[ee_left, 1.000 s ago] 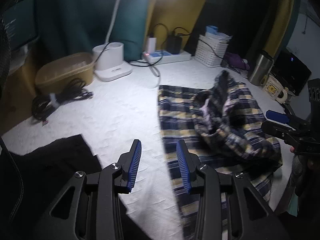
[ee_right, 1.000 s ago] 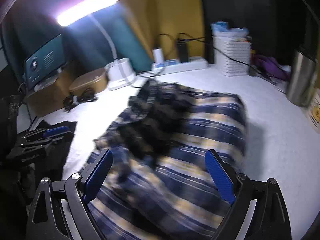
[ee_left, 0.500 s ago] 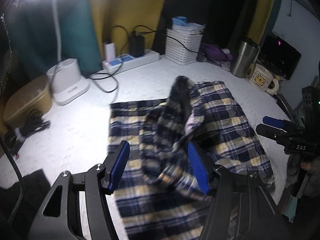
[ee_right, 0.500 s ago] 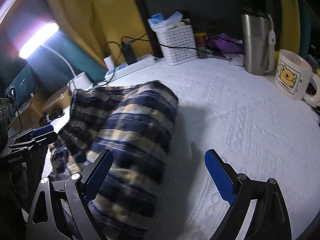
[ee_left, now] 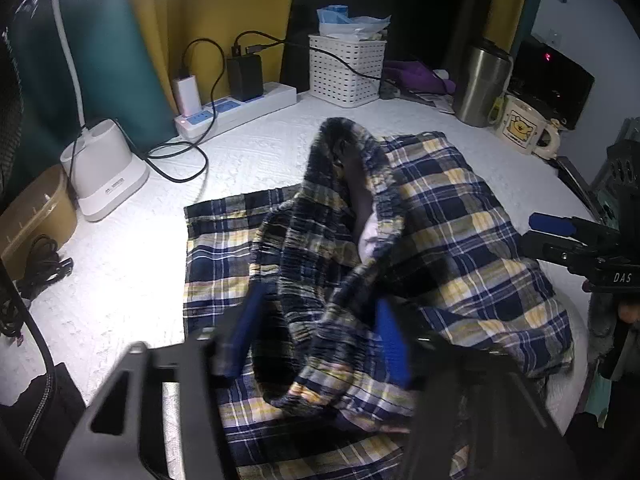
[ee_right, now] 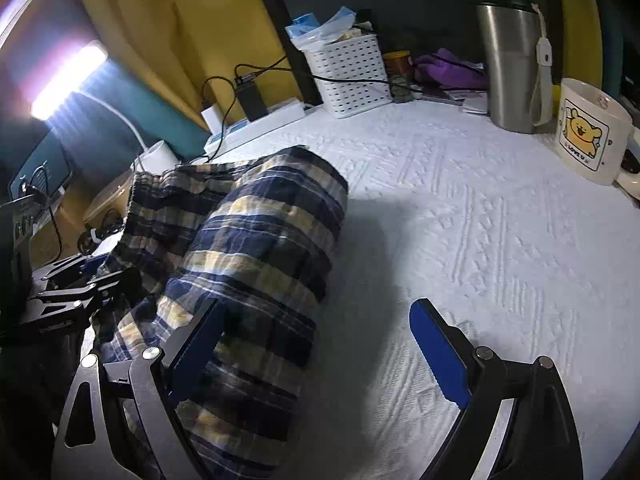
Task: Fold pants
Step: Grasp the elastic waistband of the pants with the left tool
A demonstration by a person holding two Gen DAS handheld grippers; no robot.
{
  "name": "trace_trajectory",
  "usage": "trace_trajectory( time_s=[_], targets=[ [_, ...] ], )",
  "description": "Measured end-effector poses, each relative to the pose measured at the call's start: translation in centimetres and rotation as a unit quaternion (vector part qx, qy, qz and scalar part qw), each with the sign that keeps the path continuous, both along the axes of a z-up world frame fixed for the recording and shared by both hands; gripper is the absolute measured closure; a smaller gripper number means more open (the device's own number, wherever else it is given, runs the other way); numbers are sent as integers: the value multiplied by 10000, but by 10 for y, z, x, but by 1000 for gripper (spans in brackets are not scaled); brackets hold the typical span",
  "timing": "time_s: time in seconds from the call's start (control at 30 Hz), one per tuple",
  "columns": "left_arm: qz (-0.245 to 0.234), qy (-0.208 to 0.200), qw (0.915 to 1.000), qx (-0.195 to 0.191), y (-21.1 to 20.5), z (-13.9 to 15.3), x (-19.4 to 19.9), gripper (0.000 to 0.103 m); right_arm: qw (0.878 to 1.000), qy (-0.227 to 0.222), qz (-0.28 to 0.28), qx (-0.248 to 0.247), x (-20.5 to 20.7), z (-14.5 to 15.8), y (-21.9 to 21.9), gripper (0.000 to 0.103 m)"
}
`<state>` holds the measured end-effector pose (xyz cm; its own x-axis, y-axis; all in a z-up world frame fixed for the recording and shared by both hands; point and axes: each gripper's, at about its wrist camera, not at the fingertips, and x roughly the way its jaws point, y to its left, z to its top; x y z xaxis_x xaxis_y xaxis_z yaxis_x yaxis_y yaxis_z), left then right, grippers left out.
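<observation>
Left gripper (ee_left: 316,344) is hanging wide-jawed, straddling the bunched waistband of the plaid pants (ee_left: 460,216), probably not gripping yet, while right gripper (ee_right: 320,352), also wide, is sitting off the pants' right edge, pants lying leftward, long axis running away.
</observation>
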<state>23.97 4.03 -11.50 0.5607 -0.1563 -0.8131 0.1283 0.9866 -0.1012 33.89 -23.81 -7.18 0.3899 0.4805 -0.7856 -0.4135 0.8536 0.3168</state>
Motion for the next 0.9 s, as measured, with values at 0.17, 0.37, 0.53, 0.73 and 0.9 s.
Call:
trace_trajectory(
  time_s=[0.17,0.37,0.53,0.73,0.9],
  targets=[
    [74,18,9999,-108,4,0,-4,82,10000,5,99,1,-8,0,7,9],
    [187,-171,9996,-90,11,12,-20,94,9996,104,244,-36,-26,-9,20,9],
    [281,-240,9993,-107,16,19,-38,94,9991,170,388,29,-46,-10,24,20],
    [629,-190,9978,-130,24,8,-52,94,9971,-55,566,-497,-72,-15,31,20],
    [756,-155,9970,-4,25,-4,-61,94,9948,-261,565,-806,-85,-16,25,20]
  ],
)
